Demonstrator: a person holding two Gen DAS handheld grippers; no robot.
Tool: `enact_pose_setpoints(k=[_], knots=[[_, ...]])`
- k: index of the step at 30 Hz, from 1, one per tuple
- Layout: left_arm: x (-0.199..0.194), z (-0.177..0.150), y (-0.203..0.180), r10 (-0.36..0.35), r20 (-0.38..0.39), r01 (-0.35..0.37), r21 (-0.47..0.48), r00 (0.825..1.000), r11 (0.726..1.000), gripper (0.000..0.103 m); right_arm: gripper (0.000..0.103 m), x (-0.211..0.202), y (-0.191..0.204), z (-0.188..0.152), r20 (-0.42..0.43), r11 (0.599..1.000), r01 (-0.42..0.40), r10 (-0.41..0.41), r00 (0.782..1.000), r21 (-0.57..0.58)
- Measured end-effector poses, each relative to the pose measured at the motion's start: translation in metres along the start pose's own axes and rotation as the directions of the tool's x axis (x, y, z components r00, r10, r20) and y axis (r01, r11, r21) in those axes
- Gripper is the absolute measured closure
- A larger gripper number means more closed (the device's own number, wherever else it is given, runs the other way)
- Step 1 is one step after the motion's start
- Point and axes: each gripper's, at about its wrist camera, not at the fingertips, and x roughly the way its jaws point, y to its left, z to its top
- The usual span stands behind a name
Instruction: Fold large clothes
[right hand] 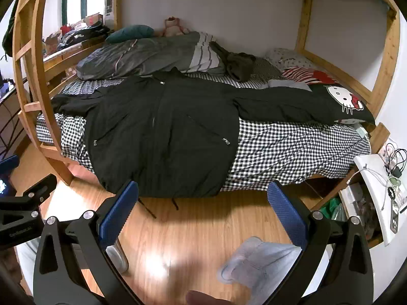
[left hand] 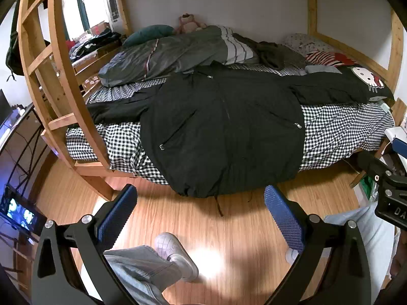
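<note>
A large black zip jacket (left hand: 223, 127) lies spread flat, front up, on the checkered bed (left hand: 343, 132), with its hem hanging over the near edge and both sleeves stretched out sideways. It also shows in the right wrist view (right hand: 162, 132). My left gripper (left hand: 201, 218) is open and empty, held above the wooden floor in front of the hem. My right gripper (right hand: 203, 216) is open and empty, also above the floor short of the bed (right hand: 292, 147). Neither touches the jacket.
A grey duvet (left hand: 173, 56), a Hello Kitty pillow (left hand: 366, 78) and dark clothes (left hand: 272, 53) lie at the back of the bed. A wooden ladder (left hand: 58, 81) stands at the left. A white side table (right hand: 376, 190) with cables stands at the right. My feet (left hand: 175, 254) are on the floor.
</note>
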Motion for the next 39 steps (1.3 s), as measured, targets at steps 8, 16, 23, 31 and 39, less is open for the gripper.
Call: enact_pose_setpoints(k=[8, 16, 23, 31, 39], knots=[[0.0021, 0.0019, -0.0036, -0.001, -0.005, 0.001, 0.008, 1.000, 1.000, 0.004, 0.003, -0.0004, 0.0006, 0.0003, -0.003, 1.000, 0.000, 0.000, 1.000, -0.001], [0.0019, 0.0015, -0.0037, -0.003, -0.004, 0.003, 0.008, 1.000, 1.000, 0.004, 0.003, -0.0004, 0.0008, 0.0004, -0.002, 1.000, 0.002, -0.002, 1.000, -0.001], [0.0023, 0.0032, -0.0048, -0.007, -0.010, 0.007, 0.017, 1.000, 1.000, 0.004, 0.003, 0.0005, 0.0004, -0.0002, -0.001, 1.000, 0.008, -0.008, 1.000, 0.000], [0.0018, 0.0031, -0.0046, -0.008, -0.012, 0.008, 0.018, 1.000, 1.000, 0.004, 0.003, 0.0014, -0.0007, 0.0005, 0.002, 1.000, 0.010, -0.010, 1.000, -0.001], [0.0013, 0.0023, -0.0049, -0.004, -0.012, 0.004, 0.022, 1.000, 1.000, 0.004, 0.003, 0.0020, 0.0001, 0.0002, 0.002, 1.000, 0.010, -0.010, 1.000, -0.001]])
